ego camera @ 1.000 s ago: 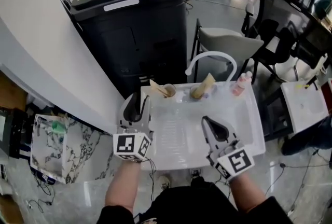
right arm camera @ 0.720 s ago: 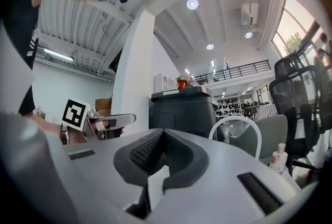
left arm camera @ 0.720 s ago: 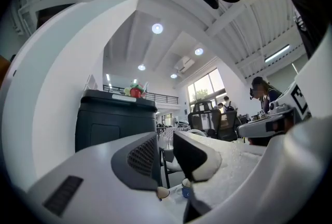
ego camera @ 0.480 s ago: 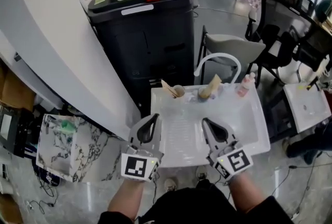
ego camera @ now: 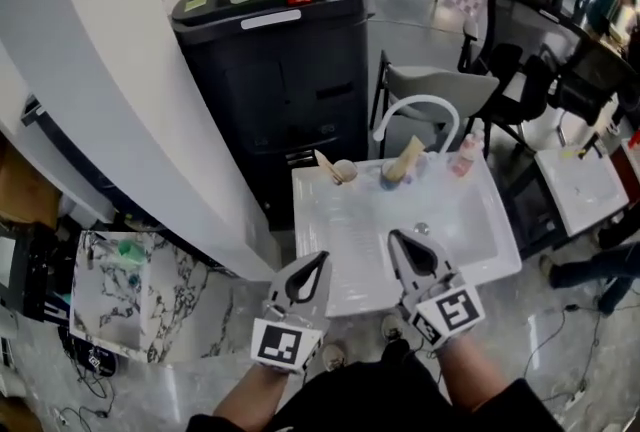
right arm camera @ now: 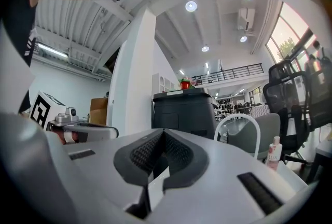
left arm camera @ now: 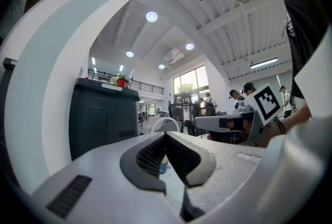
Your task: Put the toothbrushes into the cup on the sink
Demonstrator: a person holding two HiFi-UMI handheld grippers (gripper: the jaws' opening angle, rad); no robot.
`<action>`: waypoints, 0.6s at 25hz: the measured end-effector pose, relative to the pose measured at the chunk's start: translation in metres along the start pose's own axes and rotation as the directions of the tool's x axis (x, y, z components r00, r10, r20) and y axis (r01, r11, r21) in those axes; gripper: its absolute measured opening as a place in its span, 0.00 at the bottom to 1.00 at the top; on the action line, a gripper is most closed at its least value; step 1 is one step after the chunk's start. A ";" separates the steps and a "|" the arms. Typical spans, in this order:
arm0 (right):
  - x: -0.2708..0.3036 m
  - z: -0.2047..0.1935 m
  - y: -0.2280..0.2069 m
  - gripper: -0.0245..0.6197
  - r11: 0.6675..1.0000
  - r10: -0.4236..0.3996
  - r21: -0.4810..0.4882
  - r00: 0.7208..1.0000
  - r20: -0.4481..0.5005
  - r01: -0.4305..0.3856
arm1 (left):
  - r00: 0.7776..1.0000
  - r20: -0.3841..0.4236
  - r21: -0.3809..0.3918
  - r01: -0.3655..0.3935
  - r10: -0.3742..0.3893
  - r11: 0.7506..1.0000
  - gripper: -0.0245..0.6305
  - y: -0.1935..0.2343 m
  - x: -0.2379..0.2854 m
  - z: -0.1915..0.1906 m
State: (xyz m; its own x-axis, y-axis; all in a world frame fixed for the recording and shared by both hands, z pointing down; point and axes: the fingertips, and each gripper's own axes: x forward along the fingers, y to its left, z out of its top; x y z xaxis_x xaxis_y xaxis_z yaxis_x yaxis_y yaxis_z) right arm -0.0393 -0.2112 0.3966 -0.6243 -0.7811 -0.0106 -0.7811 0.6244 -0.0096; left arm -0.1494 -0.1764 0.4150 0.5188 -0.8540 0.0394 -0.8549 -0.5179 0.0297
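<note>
The sink (ego camera: 350,240) is a white rectangular basin with two cups upright on its far rim: a tan cup (ego camera: 346,170) and, to its right, a bluish cup (ego camera: 389,181). A tan first toothbrush (ego camera: 326,164) leans left at the tan cup. A tan second toothbrush (ego camera: 406,158) stands tilted right in the bluish cup.

White rectangular sink (ego camera: 462,232), arched white tap (ego camera: 416,104) rising from its far rim, tan cup (ego camera: 344,170) at the far left corner, blue cup (ego camera: 389,181) just right of it, pinkish bottle (ego camera: 463,156) far right, small drain (ego camera: 422,229) mid-basin.
</note>
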 end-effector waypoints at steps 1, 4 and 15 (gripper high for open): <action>-0.003 -0.001 0.003 0.03 1.000 -0.013 0.000 1.000 -0.008 0.013 | 1.000 -0.004 -0.009 0.015 -0.015 1.000 0.04 -0.002 -0.003 -0.003; -0.013 -0.008 0.011 0.03 0.999 -0.044 0.001 0.998 -0.033 0.044 | 0.998 -0.016 -0.026 0.060 -0.060 0.998 0.04 -0.009 -0.010 -0.009; -0.063 -0.004 0.017 0.03 0.995 -0.091 -0.040 0.993 -0.072 0.088 | 0.995 -0.016 -0.081 0.101 -0.103 0.992 0.04 -0.044 -0.028 -0.016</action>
State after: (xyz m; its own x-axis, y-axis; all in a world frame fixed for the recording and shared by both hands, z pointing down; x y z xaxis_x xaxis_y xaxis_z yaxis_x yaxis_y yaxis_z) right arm -0.0129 -0.1515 0.4011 -0.5499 -0.8329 0.0619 -0.8332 0.5522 0.0297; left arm -0.1264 -0.1291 0.4285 0.6040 -0.7953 0.0518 -0.7947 -0.5962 0.1142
